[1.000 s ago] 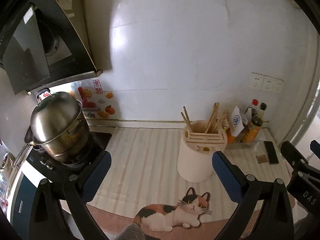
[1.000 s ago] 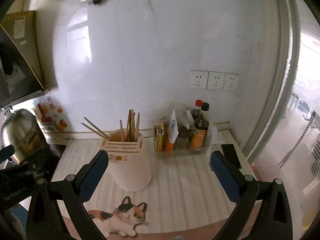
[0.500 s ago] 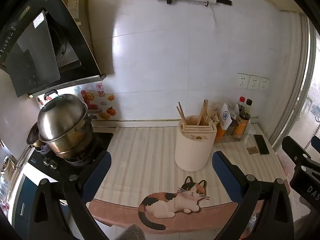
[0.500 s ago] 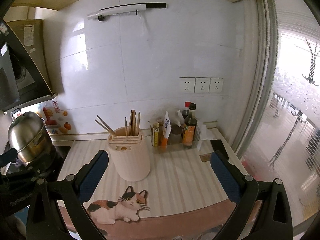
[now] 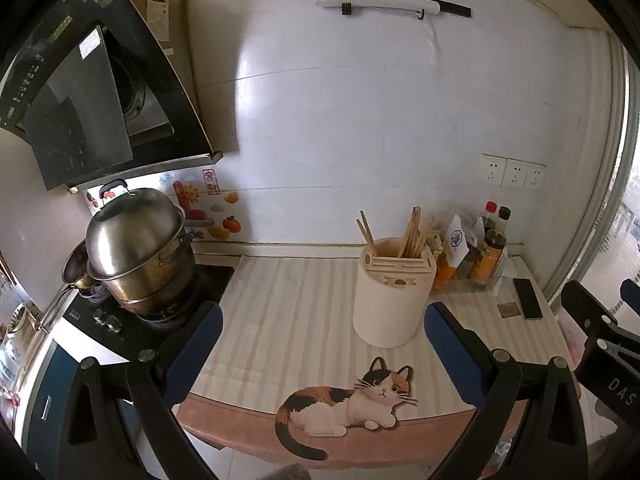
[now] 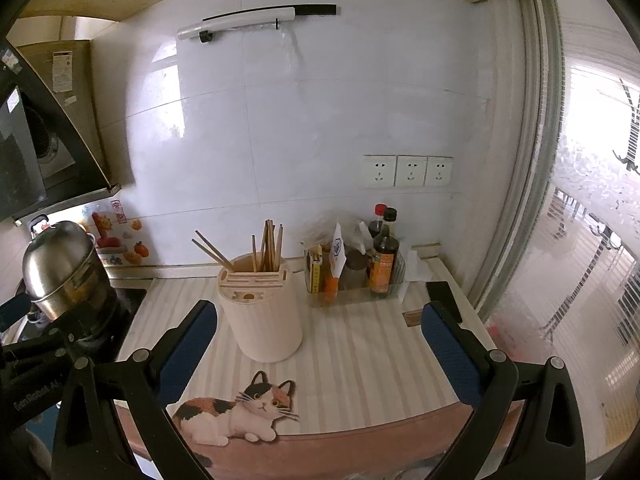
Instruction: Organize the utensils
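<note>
A cream round utensil holder (image 5: 391, 300) stands on the striped counter mat, with several wooden chopsticks (image 5: 412, 232) upright in it. It also shows in the right wrist view (image 6: 262, 312), with its chopsticks (image 6: 269, 246). My left gripper (image 5: 322, 344) is open and empty, held back from the counter's front edge. My right gripper (image 6: 318, 344) is open and empty too, equally far back. Both holders sit between the blue fingertips in each view.
A steel pot (image 5: 134, 240) sits on the stove at left under a range hood (image 5: 80, 92). A clear tray of sauce bottles (image 6: 380, 264) and a black phone (image 6: 444, 300) lie at the right. A cat picture (image 5: 348, 400) marks the mat's front edge.
Both grippers have pulled back and up from the counter, so the holder looks smaller and more of the wall shows. Both stay open and empty.
</note>
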Motion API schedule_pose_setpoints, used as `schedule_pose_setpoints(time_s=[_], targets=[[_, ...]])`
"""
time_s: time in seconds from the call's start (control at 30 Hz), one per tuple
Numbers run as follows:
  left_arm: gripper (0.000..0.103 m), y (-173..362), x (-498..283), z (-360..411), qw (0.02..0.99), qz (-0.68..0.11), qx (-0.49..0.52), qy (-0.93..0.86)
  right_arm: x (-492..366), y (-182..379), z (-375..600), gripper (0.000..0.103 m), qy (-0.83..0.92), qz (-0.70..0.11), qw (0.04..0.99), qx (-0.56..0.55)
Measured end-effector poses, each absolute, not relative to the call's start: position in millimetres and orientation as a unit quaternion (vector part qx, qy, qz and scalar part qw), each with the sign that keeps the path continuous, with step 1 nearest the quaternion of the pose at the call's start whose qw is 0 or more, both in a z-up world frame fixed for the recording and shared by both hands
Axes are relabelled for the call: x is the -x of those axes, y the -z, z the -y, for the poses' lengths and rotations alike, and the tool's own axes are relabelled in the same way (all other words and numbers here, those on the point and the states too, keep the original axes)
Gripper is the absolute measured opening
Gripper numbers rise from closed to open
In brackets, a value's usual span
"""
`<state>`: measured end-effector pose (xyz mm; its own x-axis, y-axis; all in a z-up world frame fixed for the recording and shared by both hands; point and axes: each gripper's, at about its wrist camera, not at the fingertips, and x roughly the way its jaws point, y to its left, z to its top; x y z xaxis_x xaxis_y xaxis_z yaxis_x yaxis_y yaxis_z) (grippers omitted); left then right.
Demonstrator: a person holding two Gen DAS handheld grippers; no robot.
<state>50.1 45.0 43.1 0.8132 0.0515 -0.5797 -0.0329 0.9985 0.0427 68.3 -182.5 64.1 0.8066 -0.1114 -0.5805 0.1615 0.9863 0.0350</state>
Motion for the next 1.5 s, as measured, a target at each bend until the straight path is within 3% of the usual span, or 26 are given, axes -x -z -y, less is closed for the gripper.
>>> schedule_pose_setpoints(time_s=[1.5], targets=[[0.103,-37.6,-37.9,-38.8,0.948,-0.319,-0.011,-0.024,-68.6,-59.0,182.9,0.103,0.056,-0.32,0.946,-0.017]])
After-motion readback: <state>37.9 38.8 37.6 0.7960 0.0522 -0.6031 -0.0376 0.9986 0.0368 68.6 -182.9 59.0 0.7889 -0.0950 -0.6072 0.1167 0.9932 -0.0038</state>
